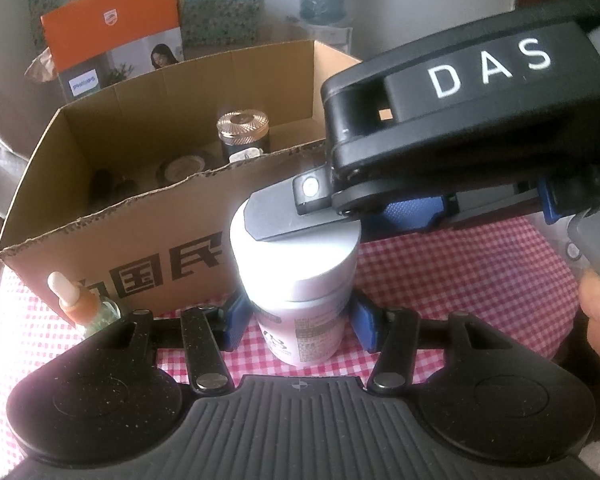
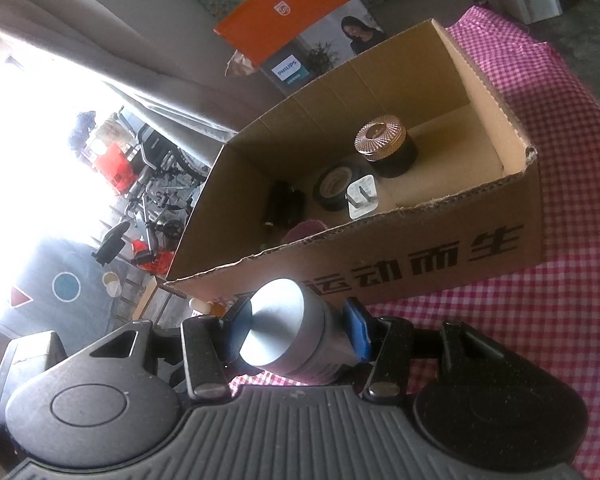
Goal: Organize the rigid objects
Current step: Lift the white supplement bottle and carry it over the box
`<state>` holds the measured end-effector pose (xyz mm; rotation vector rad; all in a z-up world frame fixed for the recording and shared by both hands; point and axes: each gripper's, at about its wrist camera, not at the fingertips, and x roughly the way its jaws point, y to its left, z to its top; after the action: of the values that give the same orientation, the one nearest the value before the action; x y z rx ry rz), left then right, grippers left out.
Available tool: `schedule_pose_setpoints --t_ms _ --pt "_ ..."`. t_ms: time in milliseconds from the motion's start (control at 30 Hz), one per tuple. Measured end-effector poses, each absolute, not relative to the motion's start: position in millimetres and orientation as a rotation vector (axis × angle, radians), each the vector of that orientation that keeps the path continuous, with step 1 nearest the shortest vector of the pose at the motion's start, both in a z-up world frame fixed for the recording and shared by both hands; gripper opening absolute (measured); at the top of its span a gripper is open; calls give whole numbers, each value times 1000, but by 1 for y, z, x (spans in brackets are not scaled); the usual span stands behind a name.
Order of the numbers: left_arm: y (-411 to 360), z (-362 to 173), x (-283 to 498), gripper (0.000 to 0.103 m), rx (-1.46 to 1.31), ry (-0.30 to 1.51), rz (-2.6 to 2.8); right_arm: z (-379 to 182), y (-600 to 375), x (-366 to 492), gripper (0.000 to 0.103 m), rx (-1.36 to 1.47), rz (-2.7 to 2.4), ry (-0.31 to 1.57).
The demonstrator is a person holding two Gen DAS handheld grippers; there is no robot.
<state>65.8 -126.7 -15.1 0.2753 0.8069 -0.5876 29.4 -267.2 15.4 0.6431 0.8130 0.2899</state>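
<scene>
Gripping the white bottle [image 1: 296, 280] at its body, the left tongs [image 1: 298, 326] press their blue pads [image 1: 236, 326] against both sides; bottle stands upright on the red-checked cloth of the table [image 1: 460, 276]. Right tongs [image 2: 296, 334] are clamped on the same bottle higher up, at its white cap [image 2: 276, 334], one finger lying across the cap top in the left wrist view. Cardboard box [image 1: 112, 240] sits just behind the bottle, open-topped. Inside: a dark jar with a copper-coloured lid [image 2: 384, 146], a roll of black tape [image 2: 332, 188], a white plug adapter [image 2: 360, 196], and a dark item too shadowed to identify. A dropper bottle [image 1: 74, 300] stands at the box's near left corner. An orange-and-white carton [image 1: 112, 36] stands behind the box.
</scene>
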Motion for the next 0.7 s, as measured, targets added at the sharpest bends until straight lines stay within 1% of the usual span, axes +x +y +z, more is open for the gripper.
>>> schedule_pose_setpoints --t_ms 700 --pt "-117 -1 55 52 269 774 -573 27 -259 24 53 612 306 781"
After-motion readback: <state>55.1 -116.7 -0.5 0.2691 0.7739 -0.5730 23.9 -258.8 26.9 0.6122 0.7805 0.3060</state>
